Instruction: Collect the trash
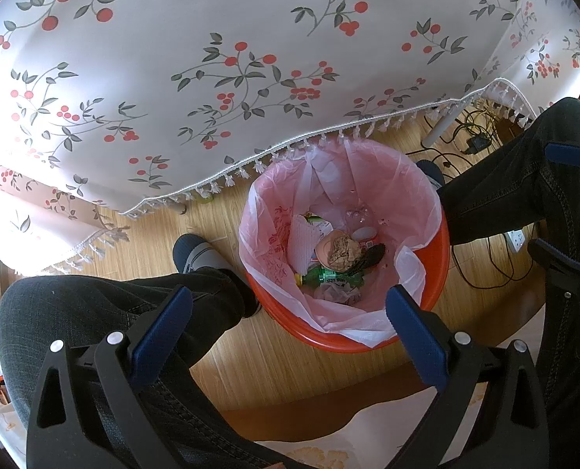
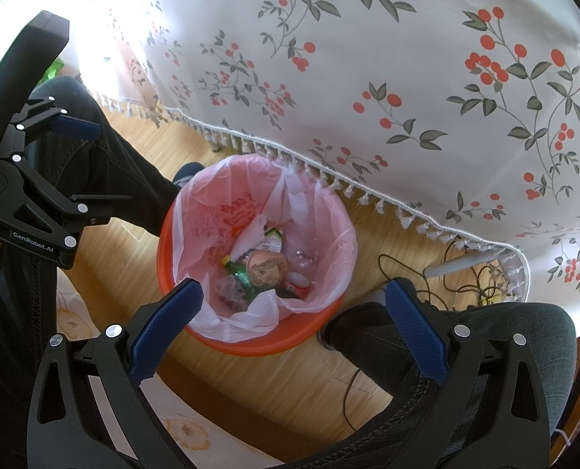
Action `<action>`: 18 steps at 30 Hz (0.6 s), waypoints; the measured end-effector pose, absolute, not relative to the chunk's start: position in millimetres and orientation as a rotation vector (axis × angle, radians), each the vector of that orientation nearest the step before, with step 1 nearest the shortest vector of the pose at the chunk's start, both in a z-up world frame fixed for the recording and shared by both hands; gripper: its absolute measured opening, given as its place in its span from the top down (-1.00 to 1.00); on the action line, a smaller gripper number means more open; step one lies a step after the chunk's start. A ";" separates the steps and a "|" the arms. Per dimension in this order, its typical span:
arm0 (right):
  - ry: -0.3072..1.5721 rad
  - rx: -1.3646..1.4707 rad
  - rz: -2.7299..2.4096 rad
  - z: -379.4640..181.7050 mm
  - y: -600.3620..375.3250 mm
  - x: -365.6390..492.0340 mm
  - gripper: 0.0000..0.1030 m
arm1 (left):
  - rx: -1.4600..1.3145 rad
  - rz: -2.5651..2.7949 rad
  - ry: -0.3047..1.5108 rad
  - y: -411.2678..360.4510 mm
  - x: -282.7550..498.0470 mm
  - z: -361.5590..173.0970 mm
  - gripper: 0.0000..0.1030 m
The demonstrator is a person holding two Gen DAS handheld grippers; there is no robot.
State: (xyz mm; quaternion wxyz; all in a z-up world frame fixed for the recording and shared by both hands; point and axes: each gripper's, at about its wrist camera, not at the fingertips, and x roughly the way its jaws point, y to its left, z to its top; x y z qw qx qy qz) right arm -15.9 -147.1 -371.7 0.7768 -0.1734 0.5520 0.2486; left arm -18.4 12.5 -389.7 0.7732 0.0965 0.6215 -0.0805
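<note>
Both grippers hang empty over the orange bin [image 1: 368, 342], left gripper [image 1: 290, 328] and right gripper [image 2: 295, 322] fingers spread wide. Trash sits inside the pink liner [image 2: 211, 211]: green bottle [image 1: 329, 276], crumpled paper [image 1: 343, 251]. Bench [image 1: 211, 39] looks cleared; collecting seems nearly done.

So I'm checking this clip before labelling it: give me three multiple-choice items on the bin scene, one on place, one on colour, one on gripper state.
1. Where does the bin stand?
A. on the floor beside the tablecloth's fringe
B. on the table
C. on a chair

2. What colour is the bottle in the bin?
A. blue
B. green
C. black

3. How do the left gripper and right gripper stand?
A. both shut on trash
B. one shut
C. both open, empty

Answers: A, wooden floor shows around it; B, green body with yellow cap; C, fingers spread with nothing between.
</note>
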 end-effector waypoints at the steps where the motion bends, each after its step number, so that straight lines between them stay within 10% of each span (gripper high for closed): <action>1: 1.194 -0.375 0.538 -371.7 -147.1 -15.8 -0.89 | 0.210 -0.175 1.347 12.5 -18.3 -389.8 -0.90; 18: 1.196 -0.377 0.539 -372.4 -146.8 -15.4 -0.89 | 0.222 -0.168 1.331 12.1 -20.2 -388.9 -0.90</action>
